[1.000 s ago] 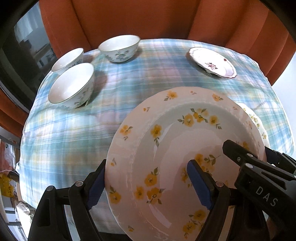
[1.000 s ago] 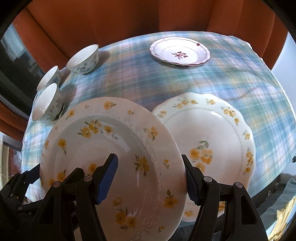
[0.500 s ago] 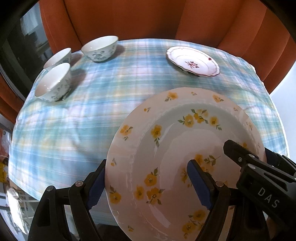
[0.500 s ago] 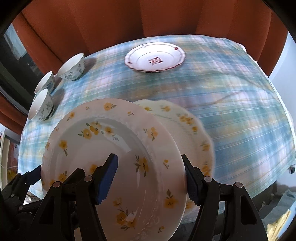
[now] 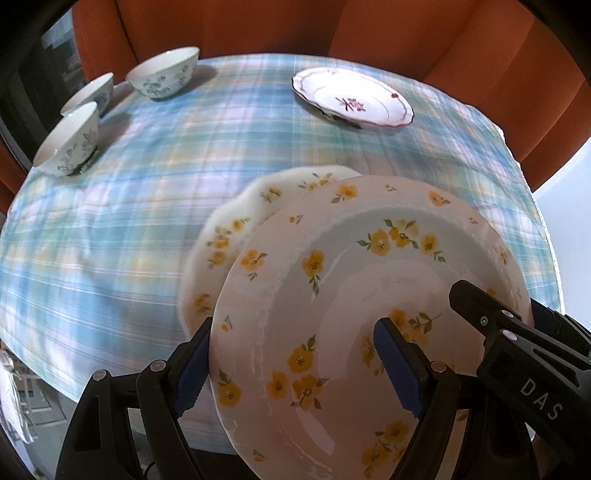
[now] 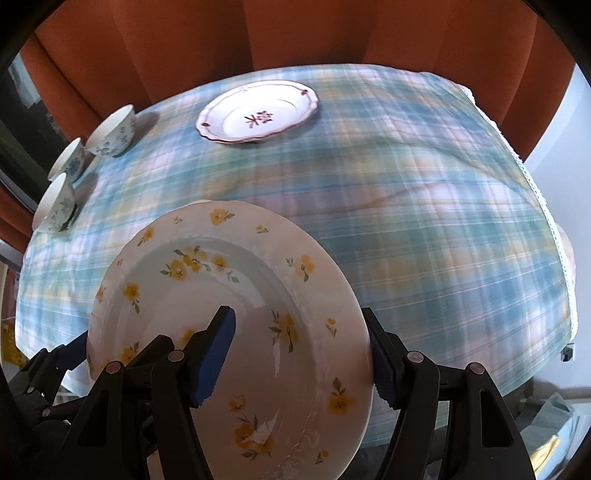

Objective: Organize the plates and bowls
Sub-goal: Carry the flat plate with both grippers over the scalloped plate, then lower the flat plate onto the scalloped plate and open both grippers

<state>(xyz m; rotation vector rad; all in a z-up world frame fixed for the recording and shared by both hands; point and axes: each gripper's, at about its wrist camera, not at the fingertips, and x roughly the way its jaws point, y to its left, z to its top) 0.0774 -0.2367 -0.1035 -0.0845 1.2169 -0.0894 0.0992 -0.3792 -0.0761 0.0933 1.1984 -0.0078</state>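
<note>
Both grippers hold one large plate with yellow flowers (image 5: 354,295) (image 6: 236,325) above the table's near edge. My left gripper (image 5: 295,369) is shut on its left rim, one finger under and one over the plate. My right gripper (image 6: 301,354) is shut on its right rim the same way. A second yellow-flower plate (image 5: 229,236) lies on the table under and left of the held one; in the right wrist view only a sliver of it shows. A white plate with a red motif (image 5: 351,99) (image 6: 258,114) lies at the far side.
Three white bowls with blue flowers (image 5: 162,75) (image 5: 68,140) (image 5: 90,92) stand at the far left, also in the right wrist view (image 6: 112,131). A plaid blue tablecloth (image 5: 184,155) covers the round table. Orange curtains (image 6: 295,33) hang behind it.
Both grippers have carried the held plate to the right, over the second yellow-flower plate, which now sticks out on its left. The bowls and red-motif plate have shifted left in both views.
</note>
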